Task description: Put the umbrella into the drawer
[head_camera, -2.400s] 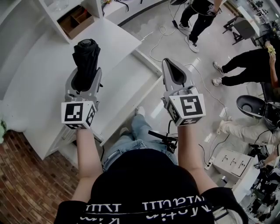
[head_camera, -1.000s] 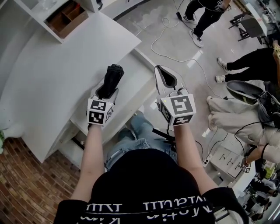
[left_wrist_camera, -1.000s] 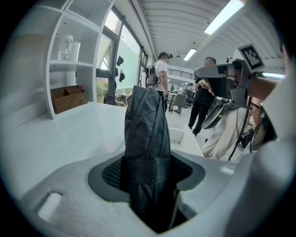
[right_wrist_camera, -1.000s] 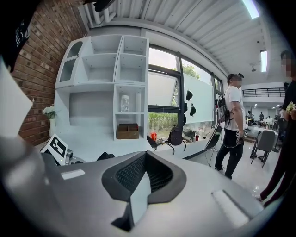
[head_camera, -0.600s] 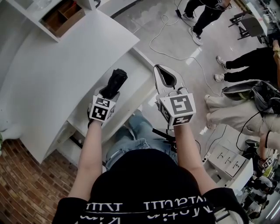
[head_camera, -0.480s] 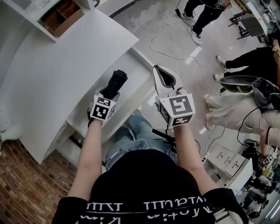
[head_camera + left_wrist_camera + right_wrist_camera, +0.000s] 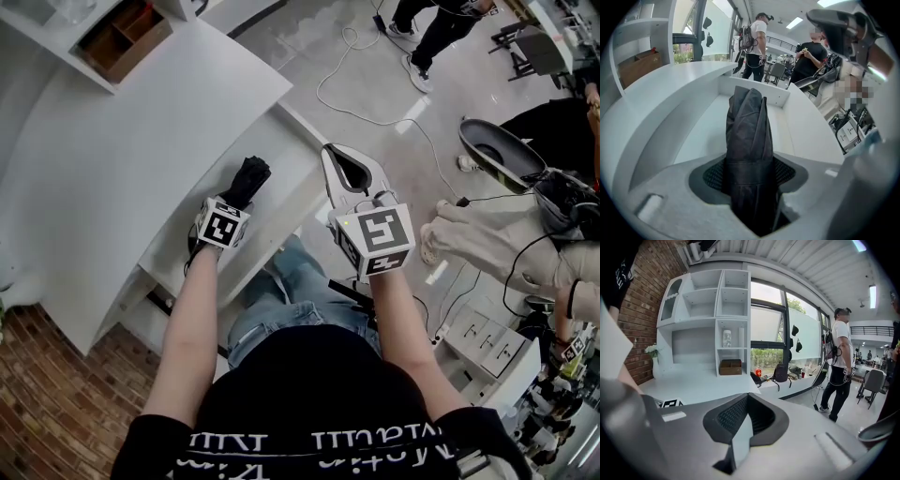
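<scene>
Head view, left to right: a brick surface [image 7: 42,403] fills the near left corner. A white desk top [image 7: 122,159] spreads beside it, with a wooden box [image 7: 117,37] set in a white shelf unit at the far left. An open drawer [image 7: 281,150] projects from the desk's near edge toward the person. The left gripper [image 7: 238,195] is positioned over this drawer and points steeply down, with its marker cube [image 7: 223,226] facing up. Its jaws are clenched on the folded black umbrella [image 7: 248,174], which extends past the jaw tips toward the far end of the drawer. In the left gripper view, both ribbed pads [image 7: 714,176] press against the umbrella's fabric. The umbrella runs along the jaw axis, and its far end sits in front of the drawer's white bottom, between the drawer's side walls. Contact between the umbrella and the drawer bottom cannot be determined. The right gripper [image 7: 339,159] appears just right of the drawer's far right corner and is apart from the umbrella. Its jaw tips meet, and nothing lies between them. The right gripper view shows the same closed, empty jaws against white shelving [image 7: 710,310] and a window [image 7: 768,333]. A white cable [image 7: 318,89] trails across the glossy floor [image 7: 309,47] beyond the drawer. A standing bystander [image 7: 436,28] occupies the far right.
</scene>
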